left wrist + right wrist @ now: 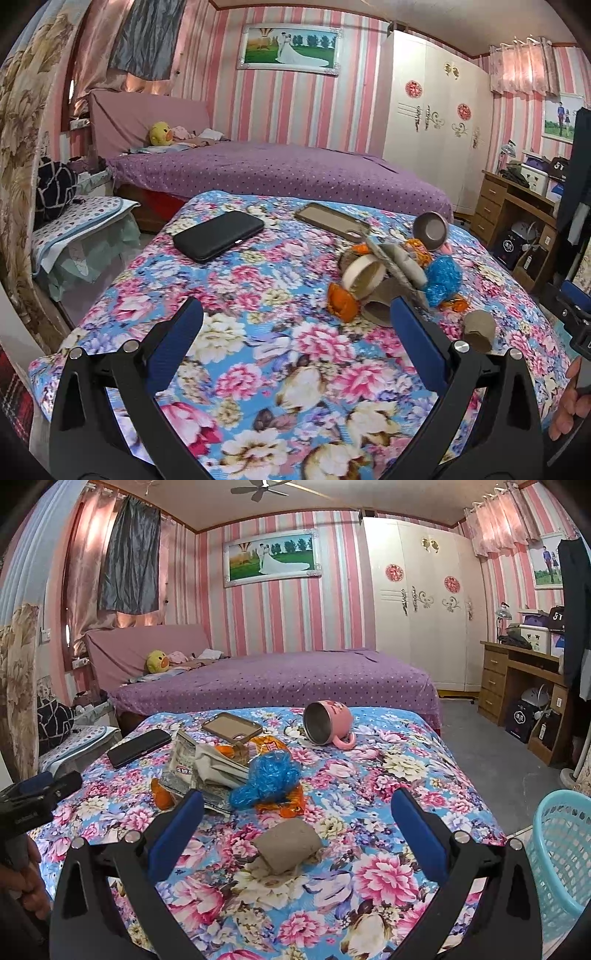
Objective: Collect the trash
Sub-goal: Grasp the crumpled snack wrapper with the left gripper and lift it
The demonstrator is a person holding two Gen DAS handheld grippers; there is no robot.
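A pile of trash lies on the floral cloth (258,332): a crumpled blue plastic bag (442,277) (266,779), orange wrappers (342,303) (162,794), a tape roll (364,276) and flattened cardboard (397,271) (218,764). A grey cardboard tube (286,845) (479,329) lies apart, nearer me. My left gripper (295,317) is open above the cloth, left of the pile. My right gripper (297,808) is open, with the tube just below the gap between its fingers. Nothing is held.
A black phone (218,236) (138,747), a brown phone case (332,218) (232,726) and a tipped pink mug (328,722) (430,227) also lie on the cloth. A light blue basket (563,853) stands on the floor at right. A purple bed (277,683) is behind.
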